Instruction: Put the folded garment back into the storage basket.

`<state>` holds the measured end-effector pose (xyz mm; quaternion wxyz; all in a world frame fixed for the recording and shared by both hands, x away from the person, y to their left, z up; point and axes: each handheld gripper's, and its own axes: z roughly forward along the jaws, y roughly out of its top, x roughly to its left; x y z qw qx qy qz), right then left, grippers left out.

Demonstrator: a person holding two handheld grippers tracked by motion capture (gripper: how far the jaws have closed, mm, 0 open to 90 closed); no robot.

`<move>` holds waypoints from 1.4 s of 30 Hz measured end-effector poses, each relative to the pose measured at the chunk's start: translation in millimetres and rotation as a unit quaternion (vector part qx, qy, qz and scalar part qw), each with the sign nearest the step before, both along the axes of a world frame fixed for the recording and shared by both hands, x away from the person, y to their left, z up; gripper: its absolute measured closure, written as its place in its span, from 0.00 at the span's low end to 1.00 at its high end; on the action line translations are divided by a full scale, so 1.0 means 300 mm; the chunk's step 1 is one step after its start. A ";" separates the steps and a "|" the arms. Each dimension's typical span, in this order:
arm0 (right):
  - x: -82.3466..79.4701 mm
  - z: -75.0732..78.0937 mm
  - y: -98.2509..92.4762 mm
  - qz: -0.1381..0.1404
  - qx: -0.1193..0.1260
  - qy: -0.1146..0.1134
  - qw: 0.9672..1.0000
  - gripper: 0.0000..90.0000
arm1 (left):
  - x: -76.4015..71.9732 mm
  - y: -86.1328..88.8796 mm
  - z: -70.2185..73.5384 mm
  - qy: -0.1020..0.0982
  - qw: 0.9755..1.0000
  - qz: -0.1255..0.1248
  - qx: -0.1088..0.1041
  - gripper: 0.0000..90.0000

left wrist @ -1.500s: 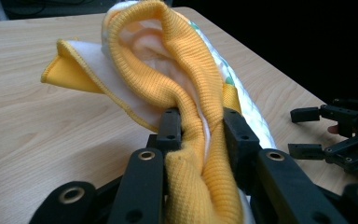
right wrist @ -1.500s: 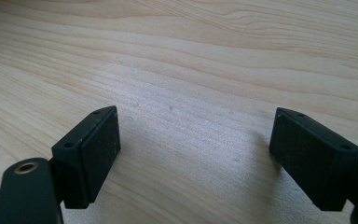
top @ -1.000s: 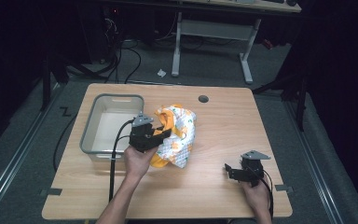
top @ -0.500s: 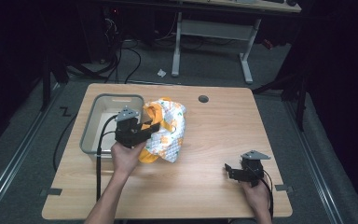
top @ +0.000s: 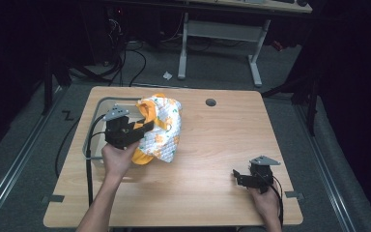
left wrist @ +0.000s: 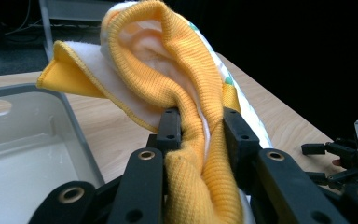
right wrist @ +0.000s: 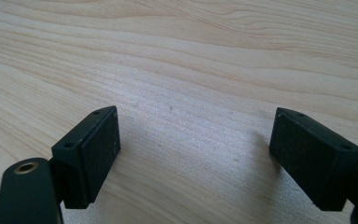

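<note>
High view: garment point(top: 160, 126) clamped in left gripper point(top: 142, 129), now lifted and carried toward 10 o'clock, hanging at bin point(top: 92, 130) rim; drop-in judged next. Right gripper point(top: 239, 178) unmoved at 4 o'clock, jaws apart, empty.

We see a pale wooden table point(top: 212, 145) with a round hole point(top: 210, 102) near its far edge, and a scrap of paper point(top: 167, 75) on the floor beyond.
</note>
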<state>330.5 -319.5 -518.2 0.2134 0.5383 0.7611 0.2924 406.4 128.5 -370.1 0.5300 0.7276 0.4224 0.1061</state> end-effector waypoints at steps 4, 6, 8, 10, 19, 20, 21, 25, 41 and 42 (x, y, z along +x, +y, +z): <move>0.000 0.000 0.000 0.000 0.000 0.000 1.000 0.18 | 0.003 0.021 0.008 0.001 1.000 0.007 0.002 0.80; 0.000 0.000 0.000 0.000 0.000 0.000 1.000 0.18 | 0.004 0.026 0.008 0.001 1.000 0.009 0.004 0.80; 0.000 0.000 0.000 0.000 0.000 0.000 1.000 0.18 | 0.008 0.045 0.010 0.003 1.000 0.016 0.005 0.80; 0.000 0.000 0.000 0.000 0.000 0.000 1.000 0.18 | 0.010 0.054 0.011 0.003 1.000 0.020 0.005 0.80; 0.000 0.000 0.000 0.000 0.000 0.000 1.000 0.18 | 0.014 0.097 0.012 0.004 0.999 0.033 0.013 0.80; 0.000 0.000 0.000 0.000 0.000 0.000 1.000 0.18 | 0.014 0.102 0.012 0.005 0.999 0.035 0.013 0.80; 0.000 0.000 0.000 0.000 0.000 0.000 1.000 0.18 | 0.014 0.108 0.013 0.005 0.999 0.036 0.014 0.80; 0.000 0.000 0.000 0.000 0.000 0.000 1.000 0.18 | 0.012 0.134 0.015 0.006 0.999 0.045 0.016 0.80; 0.000 0.000 0.000 0.000 0.000 0.000 1.000 0.18 | 0.032 0.215 -0.003 0.021 0.996 0.081 0.039 0.80; 0.000 0.000 0.000 0.000 0.000 0.000 1.000 0.18 | 0.032 0.215 -0.003 0.021 0.996 0.081 0.039 0.80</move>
